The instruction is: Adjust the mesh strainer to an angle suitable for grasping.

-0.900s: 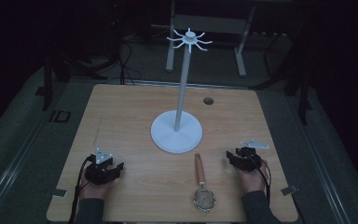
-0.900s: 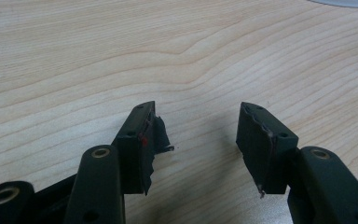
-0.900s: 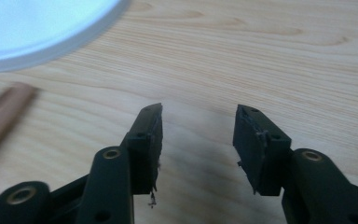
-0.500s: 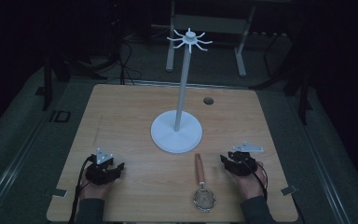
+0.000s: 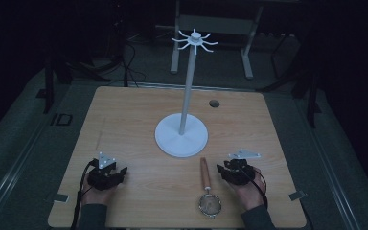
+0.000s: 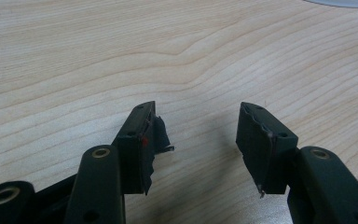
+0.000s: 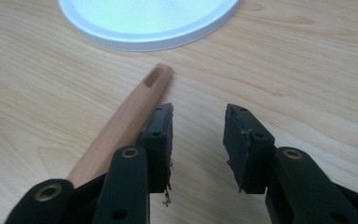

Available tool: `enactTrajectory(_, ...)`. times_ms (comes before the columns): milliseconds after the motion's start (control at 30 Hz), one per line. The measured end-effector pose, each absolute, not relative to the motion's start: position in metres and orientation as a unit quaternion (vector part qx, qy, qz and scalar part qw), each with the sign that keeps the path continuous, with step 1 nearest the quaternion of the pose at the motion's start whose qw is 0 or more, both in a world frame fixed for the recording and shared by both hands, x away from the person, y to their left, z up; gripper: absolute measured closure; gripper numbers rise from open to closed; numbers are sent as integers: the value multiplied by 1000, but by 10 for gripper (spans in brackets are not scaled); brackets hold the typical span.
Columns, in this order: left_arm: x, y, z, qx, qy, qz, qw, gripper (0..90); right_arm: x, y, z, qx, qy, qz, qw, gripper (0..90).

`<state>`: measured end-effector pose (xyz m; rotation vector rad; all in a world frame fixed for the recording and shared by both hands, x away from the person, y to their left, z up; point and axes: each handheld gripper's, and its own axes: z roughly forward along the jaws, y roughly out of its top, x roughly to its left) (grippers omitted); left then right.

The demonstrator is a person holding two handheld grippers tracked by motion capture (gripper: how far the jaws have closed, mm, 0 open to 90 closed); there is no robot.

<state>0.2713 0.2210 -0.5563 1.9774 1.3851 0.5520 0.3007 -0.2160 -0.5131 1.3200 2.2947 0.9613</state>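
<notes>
A small strainer with a wooden handle (image 5: 204,173) and a round mesh head (image 5: 210,204) lies near the table's front edge. My right gripper (image 5: 224,168) stands open just right of that handle; in the right gripper view the handle (image 7: 126,116) runs along the outside of the left jaw, with nothing between the jaws. A white stand with a round base (image 5: 181,135), a tall pole and hook arms on top (image 5: 194,41) rises mid-table, and its base (image 7: 144,21) shows ahead of the right gripper. My left gripper (image 5: 117,173) rests open at the front left over bare wood (image 6: 200,135).
The wooden table (image 5: 124,120) has a dark round hole (image 5: 214,103) at its back right. Tape marks sit at the front corners (image 5: 61,197). Dark floor, cables and a metal frame lie beyond the far edge.
My right gripper has moved left and slightly nearer, closing in on the strainer's handle. The left gripper has barely shifted.
</notes>
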Motion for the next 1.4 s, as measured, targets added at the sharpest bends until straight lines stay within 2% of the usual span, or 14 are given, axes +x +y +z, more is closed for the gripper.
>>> enactTrajectory(333, 271, 221, -556, 755, 529, 211, 326, 480, 296, -204, -517, 458, 816, 322, 143, 538)
enactTrajectory(600, 271, 221, -556, 754, 529, 211, 327, 480, 292, -194, -520, 455, 824, 313, 126, 416)
enactTrajectory(800, 271, 221, -556, 754, 530, 211, 327, 480, 291, -184, -523, 447, 832, 309, 115, 370)
enactTrajectory(1100, 271, 221, -556, 754, 530, 212, 326, 480, 294, -171, -530, 437, 845, 294, 97, 367)
enactTrajectory(1400, 271, 222, -556, 752, 531, 212, 328, 480, 299, -166, -535, 426, 860, 267, 87, 487)
